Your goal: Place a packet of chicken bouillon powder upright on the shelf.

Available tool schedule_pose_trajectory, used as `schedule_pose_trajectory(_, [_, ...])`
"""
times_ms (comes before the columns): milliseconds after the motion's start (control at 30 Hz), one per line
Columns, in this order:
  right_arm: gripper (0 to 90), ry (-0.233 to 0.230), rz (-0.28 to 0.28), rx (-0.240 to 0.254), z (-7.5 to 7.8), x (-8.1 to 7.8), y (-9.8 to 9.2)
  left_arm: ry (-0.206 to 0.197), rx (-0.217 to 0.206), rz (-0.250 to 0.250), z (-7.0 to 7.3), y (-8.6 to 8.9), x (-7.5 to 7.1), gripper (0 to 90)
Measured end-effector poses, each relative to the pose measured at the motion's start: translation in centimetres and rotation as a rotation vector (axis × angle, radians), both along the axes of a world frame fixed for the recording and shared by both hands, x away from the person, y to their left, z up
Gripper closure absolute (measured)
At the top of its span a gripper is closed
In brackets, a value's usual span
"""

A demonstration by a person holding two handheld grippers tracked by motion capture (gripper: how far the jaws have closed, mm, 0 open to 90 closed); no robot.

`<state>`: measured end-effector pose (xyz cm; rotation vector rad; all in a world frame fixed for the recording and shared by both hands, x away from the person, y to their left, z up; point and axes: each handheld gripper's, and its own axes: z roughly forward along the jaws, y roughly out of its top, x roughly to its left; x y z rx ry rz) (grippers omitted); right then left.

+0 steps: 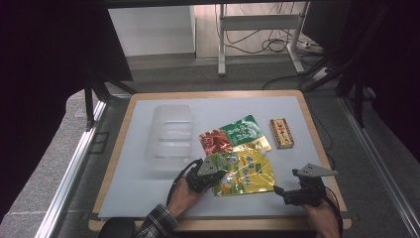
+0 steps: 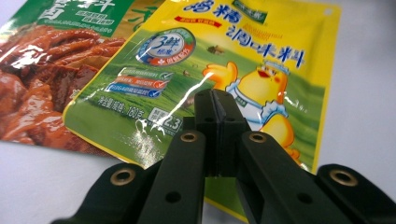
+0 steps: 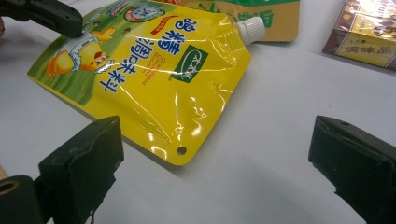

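High view: left gripper (image 1: 214, 174) over the near-left part of the yellow pouch (image 1: 246, 173), mid-table (image 1: 124, 198); approach step, I judge. Left gripper view: fingers (image 2: 206, 109) pressed together, nothing between; next they must part to take the pouch edge. Right gripper view: right gripper (image 3: 215, 154) fingers wide, empty; bare table beyond pouch's corner, box (image 3: 369, 32) well apart.

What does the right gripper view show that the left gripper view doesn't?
Right gripper view alone: the yellow pouch's white cap, a brown box at the top right, and its own right gripper with jaws wide apart. Left gripper view alone: the red meat picture on the green pouch. Both: the yellow pouch with its cartoon chick, the white table, and the left gripper, jaws shut over the yellow pouch.
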<state>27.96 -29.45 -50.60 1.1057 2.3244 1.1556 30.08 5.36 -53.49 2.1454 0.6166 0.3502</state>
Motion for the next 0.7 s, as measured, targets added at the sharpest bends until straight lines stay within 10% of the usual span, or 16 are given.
schedule_pose_trajectory(700, [3.1,0.063,0.025,0.027,0.02,0.53,0.28,0.002,0.001,0.031,-0.41,0.32,-0.52,90.0])
